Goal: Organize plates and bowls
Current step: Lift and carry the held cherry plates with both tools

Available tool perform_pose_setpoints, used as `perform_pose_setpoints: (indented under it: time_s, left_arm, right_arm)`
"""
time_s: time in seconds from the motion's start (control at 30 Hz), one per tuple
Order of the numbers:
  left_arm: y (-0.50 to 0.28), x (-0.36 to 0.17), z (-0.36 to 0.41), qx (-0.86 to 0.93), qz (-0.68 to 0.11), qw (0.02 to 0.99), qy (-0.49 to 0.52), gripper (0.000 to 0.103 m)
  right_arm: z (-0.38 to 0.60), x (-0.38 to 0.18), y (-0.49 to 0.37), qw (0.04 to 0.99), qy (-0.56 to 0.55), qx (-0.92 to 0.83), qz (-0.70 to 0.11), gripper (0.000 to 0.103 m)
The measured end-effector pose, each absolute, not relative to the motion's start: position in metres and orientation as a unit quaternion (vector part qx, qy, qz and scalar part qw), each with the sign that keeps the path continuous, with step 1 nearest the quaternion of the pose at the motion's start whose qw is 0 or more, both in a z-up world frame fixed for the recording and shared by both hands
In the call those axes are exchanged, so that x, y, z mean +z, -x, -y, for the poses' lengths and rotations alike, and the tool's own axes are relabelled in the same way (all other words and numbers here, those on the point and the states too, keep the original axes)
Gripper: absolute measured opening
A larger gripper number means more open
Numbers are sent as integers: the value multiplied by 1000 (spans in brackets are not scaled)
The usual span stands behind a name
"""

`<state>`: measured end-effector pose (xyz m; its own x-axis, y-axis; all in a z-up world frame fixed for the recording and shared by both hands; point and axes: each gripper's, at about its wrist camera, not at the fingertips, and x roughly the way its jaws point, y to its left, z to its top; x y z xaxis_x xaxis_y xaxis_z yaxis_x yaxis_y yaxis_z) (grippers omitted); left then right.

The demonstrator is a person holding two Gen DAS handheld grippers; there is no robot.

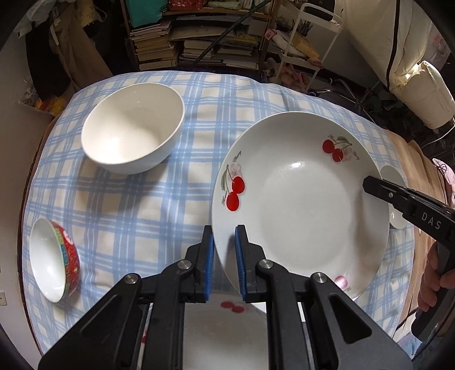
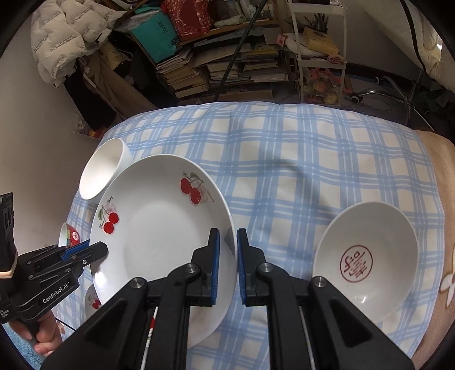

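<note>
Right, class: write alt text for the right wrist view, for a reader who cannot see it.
Two grippers clamp opposite rims of a cherry-patterned plate above a blue checked cloth: the right gripper near, the left gripper at far left. A white bowl with a red seal rests to the right.

Counter (image 2: 284, 148) draped in blue-and-cream plaid cloth (image 1: 159, 205), tan blanket (image 2: 438, 176) along its right edge. Behind it, wooden bookshelf (image 2: 227, 65) crammed with stacked books and papers, teal bag (image 2: 156, 34) and red patterned bag (image 2: 187, 17) on top; white wire cart (image 2: 321, 51) to the right, swivel-chair base (image 2: 381, 91) on dark floor beyond. Pale wall at left with cream puffer jacket (image 2: 57, 34) hanging; lit evenly, soft shadows across cloth.
</note>
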<state>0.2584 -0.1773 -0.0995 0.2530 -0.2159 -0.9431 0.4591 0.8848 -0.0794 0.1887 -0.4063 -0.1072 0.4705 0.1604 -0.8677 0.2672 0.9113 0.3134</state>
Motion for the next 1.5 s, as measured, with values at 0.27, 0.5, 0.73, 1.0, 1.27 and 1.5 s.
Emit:
perform_pose_setpoints:
  time_s: [0.27, 0.5, 0.73, 1.0, 1.27, 1.5]
  left_arm:
    - [-230, -84, 141, -209, -567, 789, -115, 14]
    - [-204, -75, 107, -203, -562, 794, -111, 14]
    - [-182, -77, 75, -190, -570, 792, -109, 14]
    - [-166, -85, 49, -174, -579, 790, -107, 14]
    - [-158, -104, 40, -166, -591, 783, -105, 15]
    - [-159, -128, 36, -157, -608, 771, -107, 15]
  right_arm:
    - [372, -91, -165, 834, -211, -18, -510, 13]
    - [341, -82, -145, 835, -204, -8, -510, 13]
    - [310, -85, -129, 833, -204, 3, -514, 13]
    - [280, -96, -118, 830, -187, 11, -525, 13]
    - [268, -109, -110, 826, -189, 13, -530, 13]
    - [267, -135, -108, 815, -211, 17, -539, 13]
